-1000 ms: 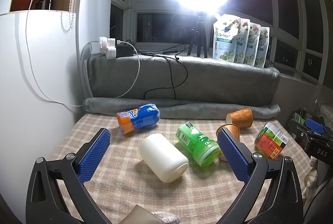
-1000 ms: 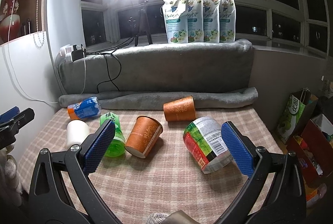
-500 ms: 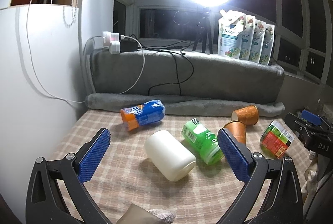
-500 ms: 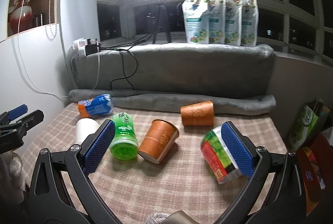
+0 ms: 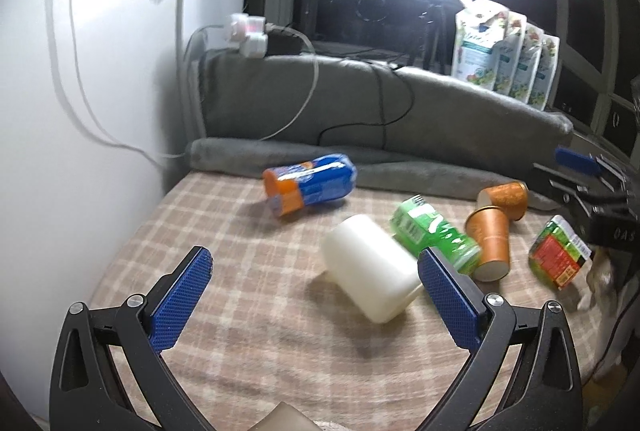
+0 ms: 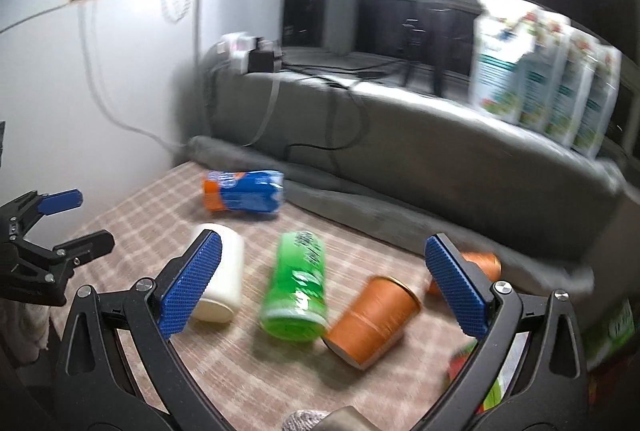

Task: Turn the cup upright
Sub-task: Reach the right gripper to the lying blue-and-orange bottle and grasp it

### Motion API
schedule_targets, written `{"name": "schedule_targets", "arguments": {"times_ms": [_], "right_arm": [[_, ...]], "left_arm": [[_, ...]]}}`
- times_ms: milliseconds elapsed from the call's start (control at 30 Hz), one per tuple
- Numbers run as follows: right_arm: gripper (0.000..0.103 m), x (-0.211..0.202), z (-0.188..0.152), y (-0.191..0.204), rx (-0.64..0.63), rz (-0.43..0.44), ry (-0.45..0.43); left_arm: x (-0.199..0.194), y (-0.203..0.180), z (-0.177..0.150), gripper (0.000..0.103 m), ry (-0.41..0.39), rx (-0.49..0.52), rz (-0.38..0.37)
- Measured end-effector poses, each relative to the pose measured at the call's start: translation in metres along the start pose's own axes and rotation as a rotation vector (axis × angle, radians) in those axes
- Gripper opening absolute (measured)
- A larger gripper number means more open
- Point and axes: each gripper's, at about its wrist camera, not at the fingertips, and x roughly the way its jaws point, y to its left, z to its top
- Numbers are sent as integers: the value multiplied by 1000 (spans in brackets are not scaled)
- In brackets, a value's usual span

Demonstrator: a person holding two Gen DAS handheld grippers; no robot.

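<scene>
Several cups lie on their sides on a checked cloth. A white cup lies nearest my left gripper, which is open and empty above the cloth. A green cup, two orange paper cups and a red-green labelled cup lie to the right. My right gripper is open and empty, hovering over the green and orange cups. It also shows in the left wrist view.
A blue-orange bottle lies at the back left. A grey rolled towel and a grey padded ledge with cables and pouches bound the back. A white wall stands on the left.
Both grippers have swung to the left and tilted; the cups sit further right in each view. The right wrist view is blurred. No cup has moved.
</scene>
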Motion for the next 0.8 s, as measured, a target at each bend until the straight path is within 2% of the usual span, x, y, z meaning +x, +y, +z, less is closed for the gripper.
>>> {"name": "schedule_targets", "arguments": {"times_ms": [100, 233, 367, 467, 533, 800], "right_arm": [[103, 18, 16, 12, -92, 25, 10], [94, 47, 34, 31, -221, 71, 49], [94, 83, 46, 56, -371, 114, 105], [93, 111, 49, 68, -447, 134, 157], [88, 127, 49, 74, -477, 145, 188], [88, 189, 48, 101, -643, 165, 280]], "left_arm": [[5, 11, -4, 102, 23, -10, 15], [10, 24, -11, 102, 53, -21, 37], [12, 36, -14, 102, 71, -41, 50], [12, 43, -17, 102, 76, -50, 58], [13, 47, -20, 102, 86, -50, 60], [23, 62, -24, 102, 124, -82, 75]]}}
